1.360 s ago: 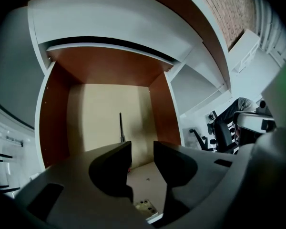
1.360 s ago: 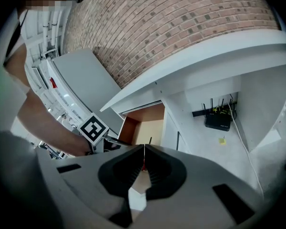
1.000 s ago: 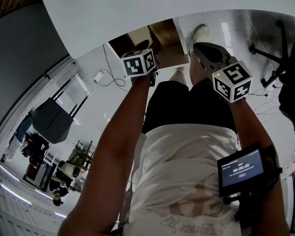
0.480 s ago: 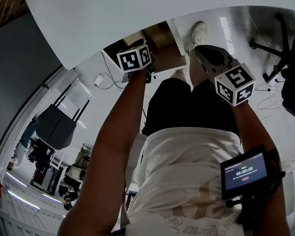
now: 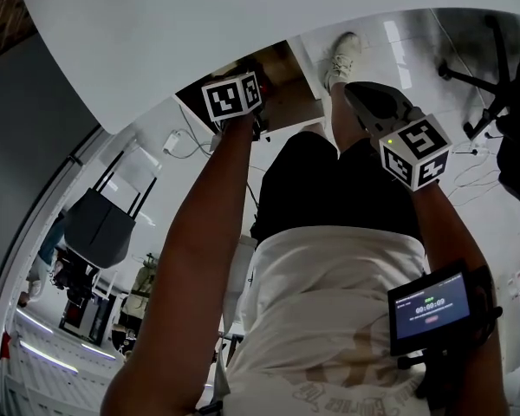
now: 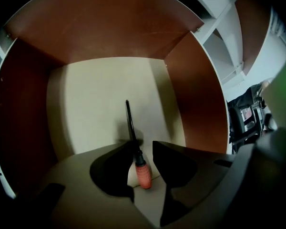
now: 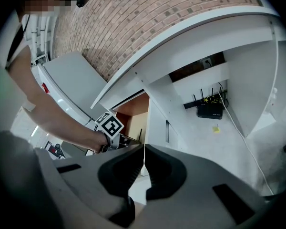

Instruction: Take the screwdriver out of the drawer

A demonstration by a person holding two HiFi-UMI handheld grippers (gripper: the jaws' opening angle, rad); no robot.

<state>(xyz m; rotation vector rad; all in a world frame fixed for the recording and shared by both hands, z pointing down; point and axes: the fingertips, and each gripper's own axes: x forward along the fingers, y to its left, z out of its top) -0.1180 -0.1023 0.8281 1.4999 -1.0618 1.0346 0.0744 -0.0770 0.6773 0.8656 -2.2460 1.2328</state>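
The screwdriver (image 6: 137, 157) has an orange-red handle and a thin black shaft. It lies on the cream floor of the open drawer (image 6: 195, 94), shaft pointing to the back. My left gripper (image 6: 142, 149) is inside the drawer, open, with the handle between its jaws. In the head view its marker cube (image 5: 232, 98) sits at the mouth of the drawer (image 5: 288, 104) under the white desk (image 5: 199, 24). My right gripper (image 7: 144, 163) is shut and empty, held in the air outside the drawer, over the person's legs (image 5: 364, 94).
Brown side walls close in on the left gripper. A black router (image 7: 209, 109) with cables hangs on the white panel under the desk. An office chair base (image 5: 490, 85) stands at the right and a grey chair (image 5: 100, 224) at the left. A small screen (image 5: 429, 306) is strapped to the right forearm.
The left gripper has gone further forward into the drawer. The right gripper has barely shifted.
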